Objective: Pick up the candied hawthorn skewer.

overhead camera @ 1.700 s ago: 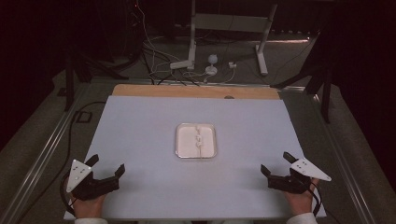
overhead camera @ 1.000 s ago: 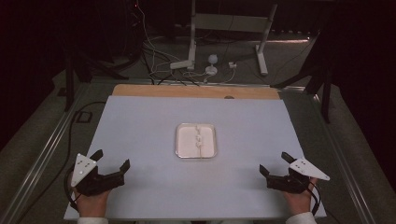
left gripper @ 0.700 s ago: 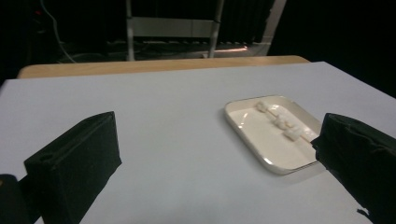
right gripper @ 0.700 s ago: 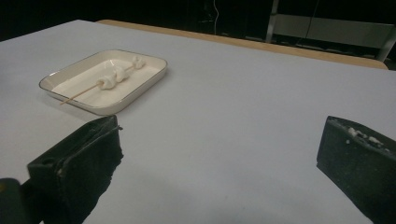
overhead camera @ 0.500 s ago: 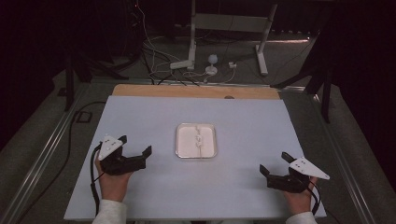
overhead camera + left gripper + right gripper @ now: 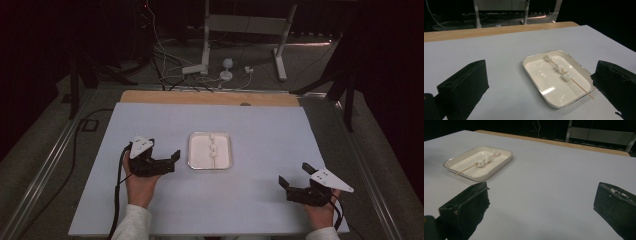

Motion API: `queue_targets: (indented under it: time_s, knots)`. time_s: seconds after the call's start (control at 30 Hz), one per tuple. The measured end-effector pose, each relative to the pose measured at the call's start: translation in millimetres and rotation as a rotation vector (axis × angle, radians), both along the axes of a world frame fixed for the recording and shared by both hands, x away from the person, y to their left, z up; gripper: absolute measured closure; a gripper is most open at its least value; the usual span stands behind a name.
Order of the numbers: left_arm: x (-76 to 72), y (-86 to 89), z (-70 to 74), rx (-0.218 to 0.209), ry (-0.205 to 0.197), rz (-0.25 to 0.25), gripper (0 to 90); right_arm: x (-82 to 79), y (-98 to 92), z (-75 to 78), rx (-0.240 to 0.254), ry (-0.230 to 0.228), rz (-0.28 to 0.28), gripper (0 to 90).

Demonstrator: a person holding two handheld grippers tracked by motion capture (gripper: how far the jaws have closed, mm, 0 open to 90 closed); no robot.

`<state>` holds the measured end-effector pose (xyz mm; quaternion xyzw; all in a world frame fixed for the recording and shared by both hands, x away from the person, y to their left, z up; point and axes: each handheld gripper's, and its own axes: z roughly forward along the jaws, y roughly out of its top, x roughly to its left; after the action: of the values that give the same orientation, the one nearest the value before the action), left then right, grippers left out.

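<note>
So the left hand-held gripper point(image 6: 169, 161) just slid in from the 7 o'clock corner and now sits right at 9 o'clock of the shallow white rectangular tray point(image 6: 196, 159), jaws wide apart and empty, wrist level, pointing at the thin wooden skewer with three white marshmallow lumps point(image 6: 563, 73) lying in the tray mid-tabletop. Looks like a grab is coming. Right hand-held gripper point(image 6: 296, 180) hasn't budged at 5 o'clock, also gaping.

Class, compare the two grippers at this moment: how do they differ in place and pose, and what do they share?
The left gripper sits right beside the tray; the right gripper is far off near the table's front right corner. The left gripper points straight at the tray; the right gripper points at it from a slant. Both are open and empty.
</note>
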<state>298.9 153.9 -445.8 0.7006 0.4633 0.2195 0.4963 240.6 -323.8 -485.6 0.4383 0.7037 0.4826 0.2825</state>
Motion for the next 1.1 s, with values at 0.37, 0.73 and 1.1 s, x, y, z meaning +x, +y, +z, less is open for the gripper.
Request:
queue_targets:
  time_s: [0.37, 0.73, 1.1]
  knots:
    - [17.8, -31.6, -9.8, 0.018, 0.027, -0.046, 0.5, 0.8, -0.4, -0.5, 0.0, 0.003, 0.001, 0.0]
    - [33.0, -58.8, -24.7, 0.051, 0.058, -0.081, 0.5, 1.4, -0.7, -0.8, -0.003, 0.004, 0.002, 0.0]
    - [42.1, -81.0, -43.0, 0.086, 0.116, -0.098, 0.5, 1.4, -0.5, -1.0, -0.007, 0.007, 0.005, 0.0]
